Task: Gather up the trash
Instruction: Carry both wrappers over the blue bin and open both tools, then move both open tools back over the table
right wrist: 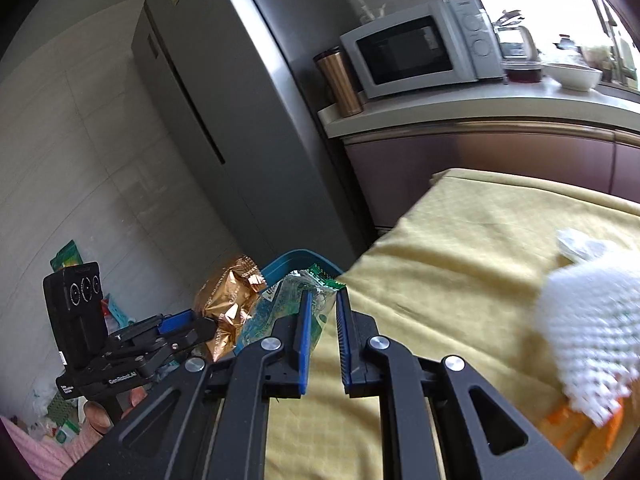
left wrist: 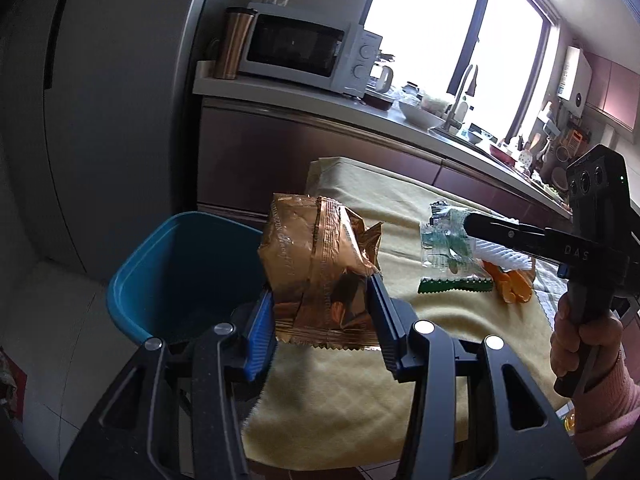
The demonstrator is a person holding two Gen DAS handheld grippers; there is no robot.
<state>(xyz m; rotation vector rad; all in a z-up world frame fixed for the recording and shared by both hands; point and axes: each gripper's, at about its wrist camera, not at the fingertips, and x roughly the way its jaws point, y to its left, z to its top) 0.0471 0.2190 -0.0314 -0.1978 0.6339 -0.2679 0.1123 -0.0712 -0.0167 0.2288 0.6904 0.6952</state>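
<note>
My left gripper (left wrist: 322,300) is shut on a crumpled gold snack wrapper (left wrist: 320,264) and holds it at the table's left edge, beside the blue bin (left wrist: 168,264). The wrapper (right wrist: 228,308) and left gripper (right wrist: 200,328) also show in the right wrist view. My right gripper (right wrist: 322,312) is shut on a clear wrapper with green print (right wrist: 292,300), held above the yellow tablecloth (right wrist: 460,260) near the bin (right wrist: 296,258). In the left wrist view the right gripper (left wrist: 452,224) pinches the clear wrapper (left wrist: 444,248).
White foam netting (right wrist: 592,340) and orange peel (right wrist: 580,436) lie on the cloth to the right, with crumpled tissue (right wrist: 580,244) behind. A grey fridge (right wrist: 224,100) stands left; a counter with microwave (right wrist: 416,52), copper tumbler (right wrist: 340,80) and dishes runs behind.
</note>
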